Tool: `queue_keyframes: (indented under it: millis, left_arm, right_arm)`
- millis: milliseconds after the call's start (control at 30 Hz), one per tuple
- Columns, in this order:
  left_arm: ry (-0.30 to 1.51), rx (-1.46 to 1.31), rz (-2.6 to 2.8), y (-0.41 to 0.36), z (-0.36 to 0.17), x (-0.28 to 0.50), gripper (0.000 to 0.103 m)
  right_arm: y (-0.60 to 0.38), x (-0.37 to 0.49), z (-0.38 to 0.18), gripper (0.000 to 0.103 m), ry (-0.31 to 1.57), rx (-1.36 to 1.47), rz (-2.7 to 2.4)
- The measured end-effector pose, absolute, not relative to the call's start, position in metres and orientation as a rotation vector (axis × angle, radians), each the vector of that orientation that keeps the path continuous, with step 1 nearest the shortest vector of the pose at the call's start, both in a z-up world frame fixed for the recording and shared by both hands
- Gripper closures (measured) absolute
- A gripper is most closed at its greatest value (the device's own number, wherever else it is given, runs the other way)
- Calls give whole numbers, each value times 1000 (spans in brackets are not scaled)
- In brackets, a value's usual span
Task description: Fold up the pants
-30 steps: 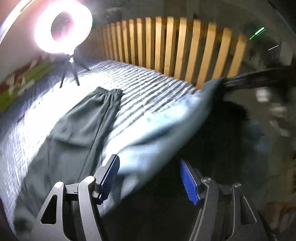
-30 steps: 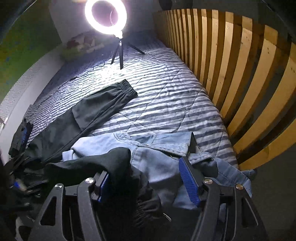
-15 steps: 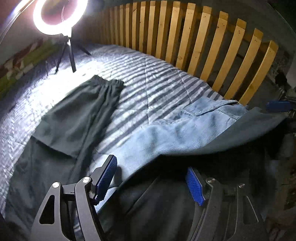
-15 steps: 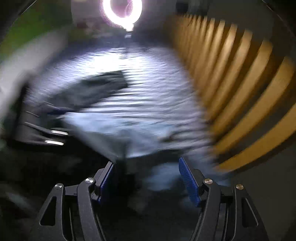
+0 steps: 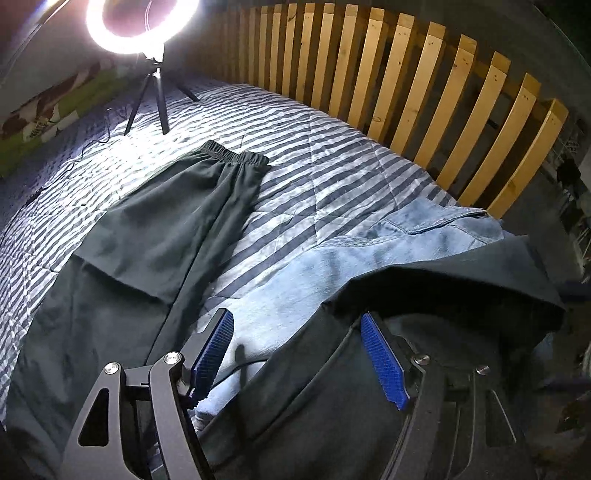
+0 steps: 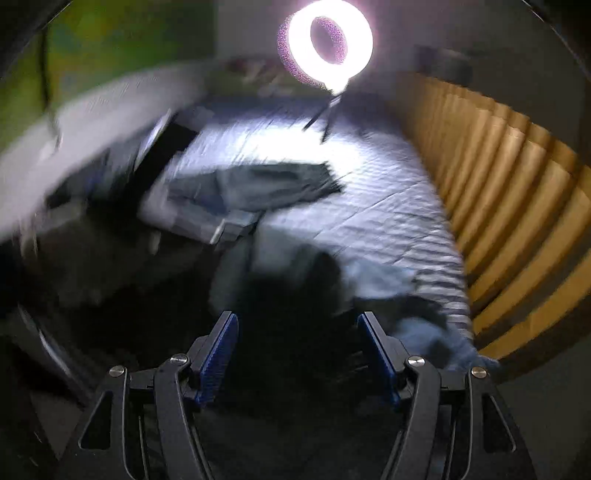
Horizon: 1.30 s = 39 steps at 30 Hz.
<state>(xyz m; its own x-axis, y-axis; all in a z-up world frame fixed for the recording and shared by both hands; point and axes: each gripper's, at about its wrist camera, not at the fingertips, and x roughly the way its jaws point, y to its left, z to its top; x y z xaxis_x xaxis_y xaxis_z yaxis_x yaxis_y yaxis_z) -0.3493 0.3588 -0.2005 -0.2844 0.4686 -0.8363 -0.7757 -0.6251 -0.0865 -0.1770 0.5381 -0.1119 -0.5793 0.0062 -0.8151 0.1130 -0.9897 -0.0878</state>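
In the left wrist view, dark green pants lie flat on the striped bedcover, elastic waistband toward the ring light. Light blue jeans lie to their right. A second dark garment is draped over the jeans' near part. My left gripper hovers open over the jeans and this dark garment, whose folded edge touches the right pad. The right wrist view is blurred: my right gripper is open above dark cloth, with the jeans and the flat pants beyond.
A lit ring light on a small tripod stands at the far end of the bed. A wooden slatted rail runs along the right side. A green patterned pillow or wall strip lies at the far left.
The dark garment, bunched and swinging a second ago, now lies spread over the near part of the jeans. The right gripper's view has swung and is still blurred; both grippers stay open.
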Motion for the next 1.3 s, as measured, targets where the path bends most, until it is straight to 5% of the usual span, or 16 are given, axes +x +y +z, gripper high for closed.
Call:
queue_keyframes:
  millis: [100, 200, 433, 667, 833, 1000, 1033, 1067, 1100, 1167, 1300]
  left_arm:
    - [442, -1119, 1991, 351, -196, -348, 28]
    - [466, -1092, 2018, 336, -187, -343, 28]
    - [457, -1058, 2041, 293, -170, -323, 28]
    - [510, -982, 2034, 211, -154, -251, 28]
    - [488, -1033, 2185, 115, -148, -212, 28]
    - [197, -1129, 2494, -31, -121, -188, 28]
    - [123, -1145, 2558, -63, -116, -182, 28]
    - [51, -1158, 2623, -95, -111, -176, 28]
    - [-30, -1178, 2721, -139, -106, -164, 28]
    - [-134, -1210, 2870, -202, -100, -145, 28]
    - [-294, -1282, 3119, -322, -103, -106, 28]
  right_arm:
    - [528, -194, -134, 42, 451, 1536, -2755]
    - [554, -210, -118, 64, 328, 1537, -2816]
    - [645, -251, -81, 62, 235, 1617, -3203]
    - [651, -180, -91, 50, -436, 1574, -3057]
    - [642, -159, -123, 49, -745, 1672, -2878]
    - [635, -180, -152, 49, -979, 1695, -2772]
    - [634, -179, -154, 54, -1012, 1683, -2759]
    - [631, -181, -155, 74, -1038, 1674, -2747]
    - [629, -181, -153, 75, -1027, 1678, -2754]
    - [627, -176, -141, 94, -963, 1662, -2845]
    - [643, -167, -114, 101, -1020, 1558, -2997]
